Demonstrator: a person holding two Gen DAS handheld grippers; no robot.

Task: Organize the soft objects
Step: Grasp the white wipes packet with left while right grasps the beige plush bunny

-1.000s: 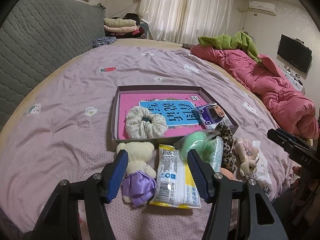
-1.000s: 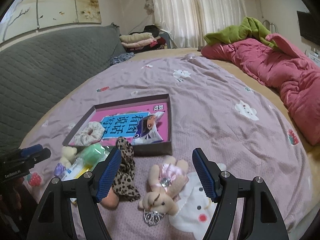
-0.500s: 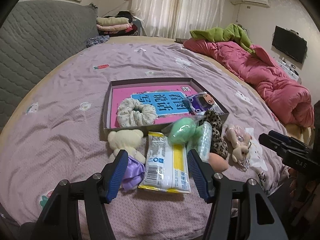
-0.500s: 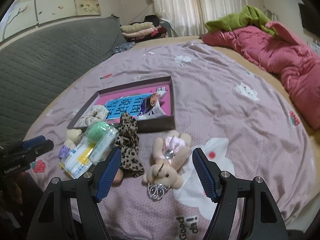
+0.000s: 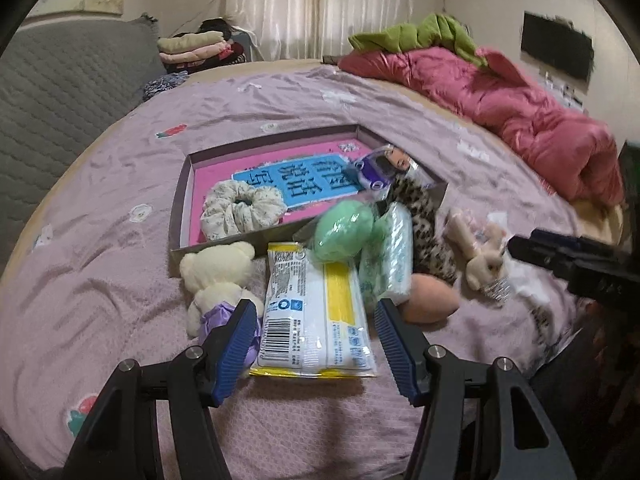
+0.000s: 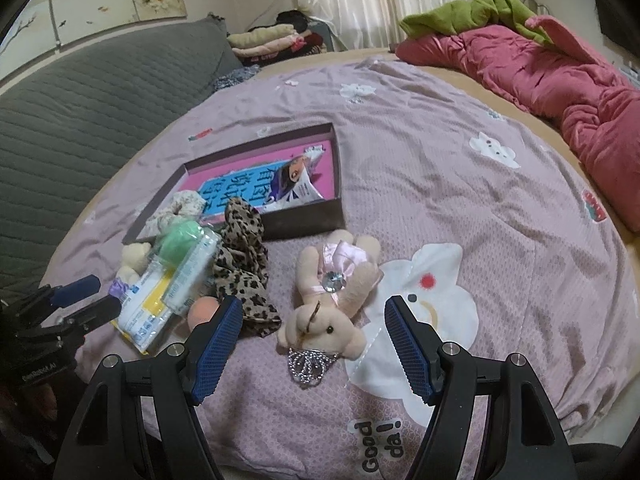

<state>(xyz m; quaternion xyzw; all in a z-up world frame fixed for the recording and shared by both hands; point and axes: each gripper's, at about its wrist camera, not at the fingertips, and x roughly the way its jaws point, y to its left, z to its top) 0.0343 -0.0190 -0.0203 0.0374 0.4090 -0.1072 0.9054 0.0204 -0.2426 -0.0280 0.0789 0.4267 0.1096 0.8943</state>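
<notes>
A shallow box (image 5: 182,200) (image 6: 304,220) with a pink floor lies on the bed and holds a cream floral scrunchie (image 5: 242,210). In front of it lie a white and yellow wipes pack (image 5: 316,316) (image 6: 142,304), a cream bear in a purple dress (image 5: 218,276), a green soft ball (image 5: 344,232), a leopard scrunchie (image 6: 242,268), an orange sponge (image 5: 428,300) and a beige crowned bear (image 6: 336,292). My left gripper (image 5: 316,334) hangs open over the wipes pack's near end. My right gripper (image 6: 314,342) hangs open around the beige bear's head, not touching it.
A pink quilt (image 6: 560,60) with a green cloth (image 5: 424,34) lies along the bed's right side. A grey padded headboard (image 6: 80,92) stands at the left, with folded clothes (image 5: 196,46) behind. The lilac sheet (image 6: 480,208) spreads bare right of the box.
Both grippers have sunk toward the toys and come closer to them. The left one has rolled, so the bed tilts in its view. The jaws stay equally wide.
</notes>
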